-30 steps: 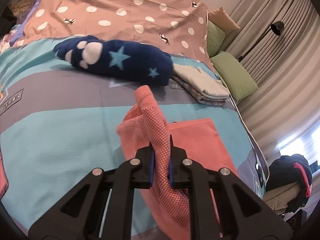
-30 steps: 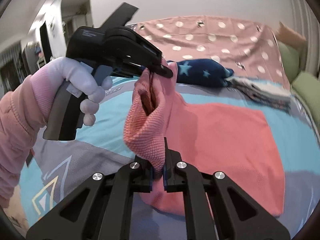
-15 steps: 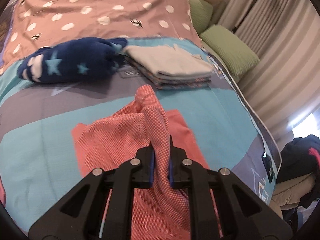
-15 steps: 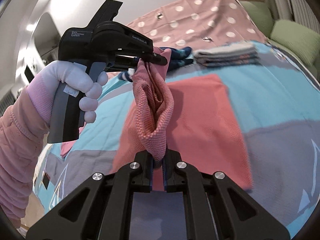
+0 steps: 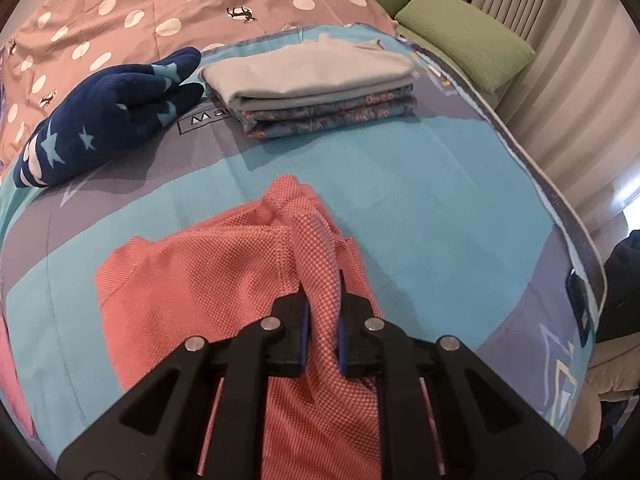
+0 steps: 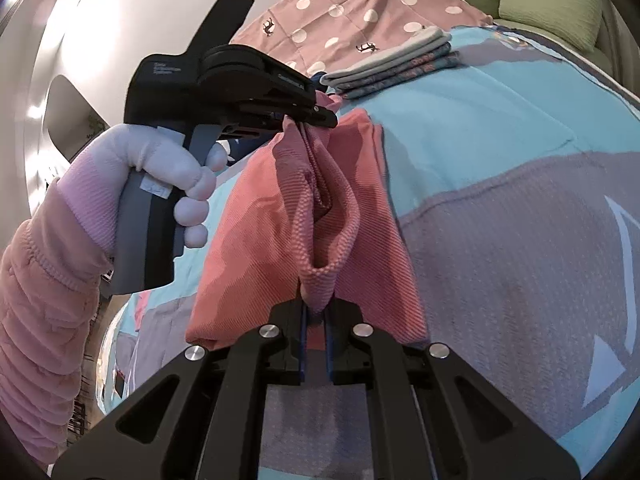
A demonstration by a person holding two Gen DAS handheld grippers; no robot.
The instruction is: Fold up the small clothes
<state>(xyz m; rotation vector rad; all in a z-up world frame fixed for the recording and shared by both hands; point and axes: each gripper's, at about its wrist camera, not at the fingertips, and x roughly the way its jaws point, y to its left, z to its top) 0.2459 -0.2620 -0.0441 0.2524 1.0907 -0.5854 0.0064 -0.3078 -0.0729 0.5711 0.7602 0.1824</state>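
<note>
- Coral mesh garment (image 5: 192,280) — lies partly flat on the blue-and-grey bedspread (image 5: 420,184), with one edge lifted and bunched between the two grippers.
- Right gripper (image 6: 316,308): jaws pressed together, pinching a fold of the garment at the near end.
- Left gripper (image 5: 322,300): jaws likewise clamped on a bunched ridge of the fabric; in the right wrist view it is seen from the side, carried by a gloved hand (image 6: 168,176) with a pink sleeve (image 6: 44,320).
- Fabric sags in an open loop between both pinch points.
- Beyond the garment — a stack of folded clothes (image 5: 316,88), grey piece on top.
- Beside the stack, touching it: navy star-patterned item (image 5: 108,116).
- Farthest: spotted pink cover (image 5: 168,4) and green pillows (image 5: 472,40).
</note>
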